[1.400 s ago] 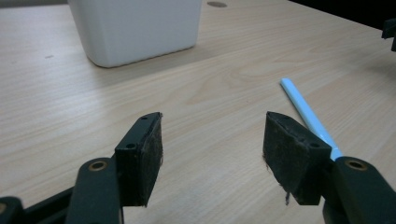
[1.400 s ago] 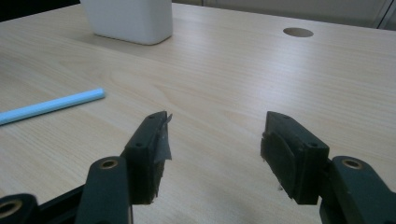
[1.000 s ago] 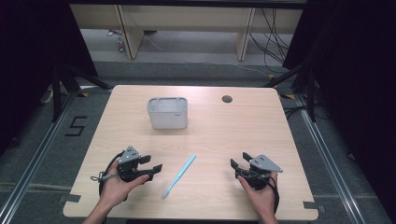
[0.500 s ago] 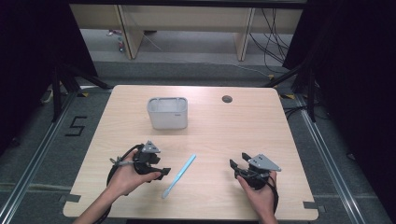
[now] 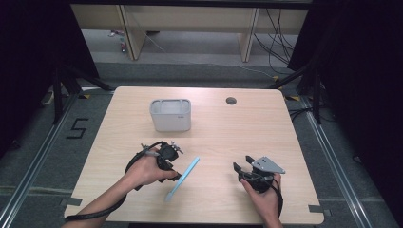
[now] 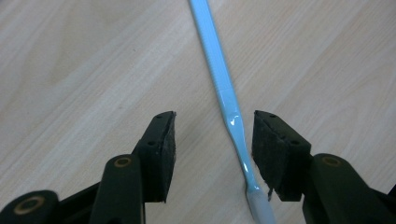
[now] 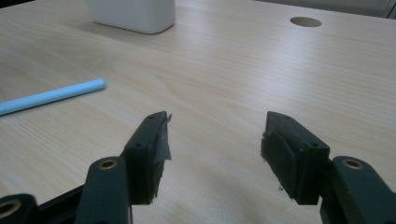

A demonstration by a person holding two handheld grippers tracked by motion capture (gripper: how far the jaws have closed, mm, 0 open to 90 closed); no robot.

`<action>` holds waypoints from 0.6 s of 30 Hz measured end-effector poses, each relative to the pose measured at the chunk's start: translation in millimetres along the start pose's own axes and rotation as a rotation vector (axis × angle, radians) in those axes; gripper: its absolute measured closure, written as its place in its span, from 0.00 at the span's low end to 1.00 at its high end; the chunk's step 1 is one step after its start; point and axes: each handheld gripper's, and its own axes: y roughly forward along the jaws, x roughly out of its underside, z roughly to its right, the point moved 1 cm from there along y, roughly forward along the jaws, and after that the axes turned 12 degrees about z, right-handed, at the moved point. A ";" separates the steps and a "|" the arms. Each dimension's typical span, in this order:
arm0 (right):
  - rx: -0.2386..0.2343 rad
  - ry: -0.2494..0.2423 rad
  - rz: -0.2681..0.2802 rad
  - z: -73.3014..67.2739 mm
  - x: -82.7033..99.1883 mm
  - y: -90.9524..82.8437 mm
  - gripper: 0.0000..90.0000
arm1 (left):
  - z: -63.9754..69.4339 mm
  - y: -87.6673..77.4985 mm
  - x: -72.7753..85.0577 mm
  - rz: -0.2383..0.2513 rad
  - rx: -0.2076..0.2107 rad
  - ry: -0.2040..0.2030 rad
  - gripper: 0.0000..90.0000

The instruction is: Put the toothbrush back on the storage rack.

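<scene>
A light-blue toothbrush (image 5: 183, 176) lies flat on the wooden table (image 5: 214, 137), near the front and slanting up to the right. My left gripper (image 5: 175, 175) points down over its lower half. In the left gripper view the jaws (image 6: 215, 116) straddle the thin neck of the toothbrush (image 6: 219, 70). The right pad (image 6: 273, 154) is almost against it and the left pad stands well clear. These jaws have just been closing with the brush between them, and no pad presses on it. My right gripper (image 5: 242, 162) rests at the front right, open (image 7: 215, 121) and empty, with the toothbrush (image 7: 51, 95) off to its left.
A white rectangular container (image 5: 171, 115) stands open-topped behind the left hand, also seen as the container (image 7: 133, 14) in the right gripper view. A round cable hole (image 5: 231, 100) sits near the table's far edge. Bare wood lies between the two hands.
The left hand has moved right to the toothbrush and tipped its gripper down over it, and its jaws look narrower. The right hand and the toothbrush have stayed put.
</scene>
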 end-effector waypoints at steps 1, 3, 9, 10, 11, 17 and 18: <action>0.002 0.001 -0.002 -0.2 0.0 -0.1 0.46 | 0.8 2.4 -2.7 -0.018 0.001 0.012 0.55; 0.002 0.001 -0.003 -0.3 0.0 -0.2 0.46 | 2.1 6.7 -7.9 -0.049 0.005 0.023 0.56; 0.001 0.005 -0.004 -0.8 -0.3 -0.5 0.45 | 4.5 17.7 -15.9 -0.098 0.008 0.029 0.61; 0.001 0.005 -0.004 -0.8 -0.3 -0.5 0.45 | 5.0 19.6 -16.6 -0.102 0.011 0.034 0.62; 0.000 0.006 -0.003 -0.7 -0.3 -0.7 0.45 | 6.8 24.0 -15.7 -0.100 0.017 0.028 0.63; 0.000 0.005 -0.004 -0.7 -0.3 -0.5 0.45 | 9.1 30.3 -14.7 -0.123 0.025 0.034 0.63; -0.004 0.026 -0.012 -2.1 -0.1 -0.4 0.45 | 9.3 31.7 -14.7 -0.123 0.023 0.036 0.65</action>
